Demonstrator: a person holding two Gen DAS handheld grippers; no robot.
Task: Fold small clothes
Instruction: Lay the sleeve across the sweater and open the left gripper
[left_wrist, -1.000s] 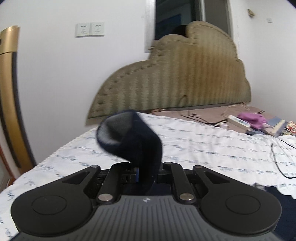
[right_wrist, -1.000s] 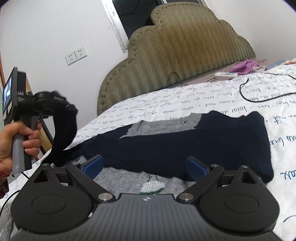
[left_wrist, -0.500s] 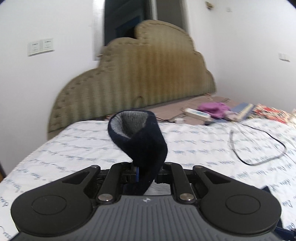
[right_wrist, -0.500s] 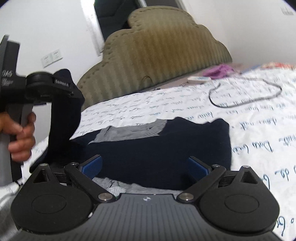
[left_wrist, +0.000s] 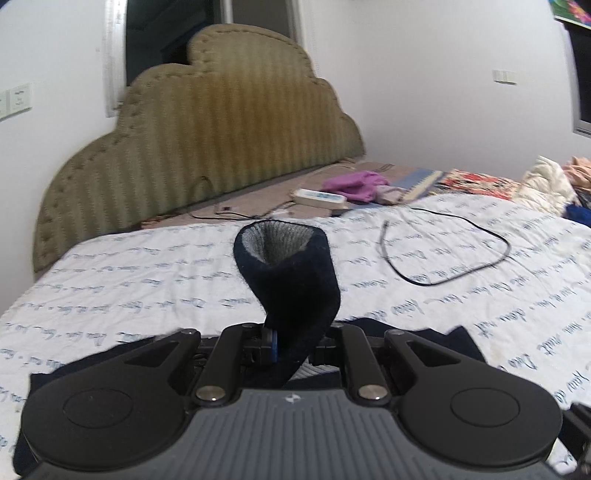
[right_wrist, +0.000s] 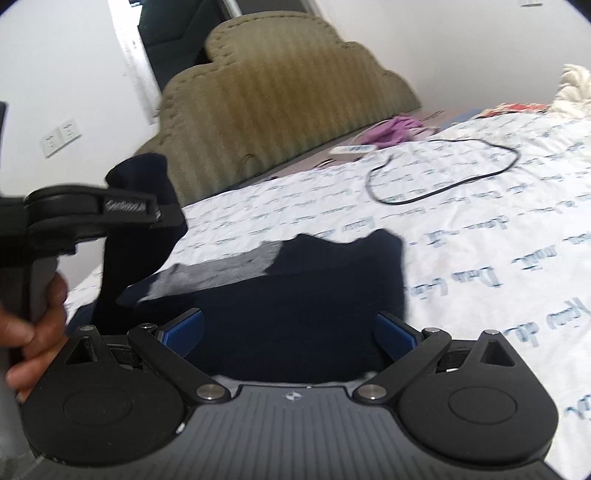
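A navy sweater (right_wrist: 295, 295) with a grey inside lies spread on the white printed bedsheet (right_wrist: 480, 221). My left gripper (left_wrist: 293, 345) is shut on one navy sleeve (left_wrist: 291, 280), whose cuff stands up and shows its grey lining. In the right wrist view that left gripper (right_wrist: 159, 212) sits at the left, held by a hand (right_wrist: 33, 332), with the sleeve (right_wrist: 144, 229) hanging from it over the sweater's left side. My right gripper (right_wrist: 290, 332) is open just above the sweater's near edge, blue pads apart, nothing between them.
An olive padded headboard (left_wrist: 207, 140) backs the bed. A black cable (left_wrist: 443, 254) loops on the sheet to the right. A white power strip (left_wrist: 319, 197), a purple cloth (left_wrist: 356, 184) and piled fabrics (left_wrist: 546, 184) lie along the far right.
My left gripper has carried the sleeve to the right, over the sweater's body. The right gripper has swung its view rightward and stayed open.
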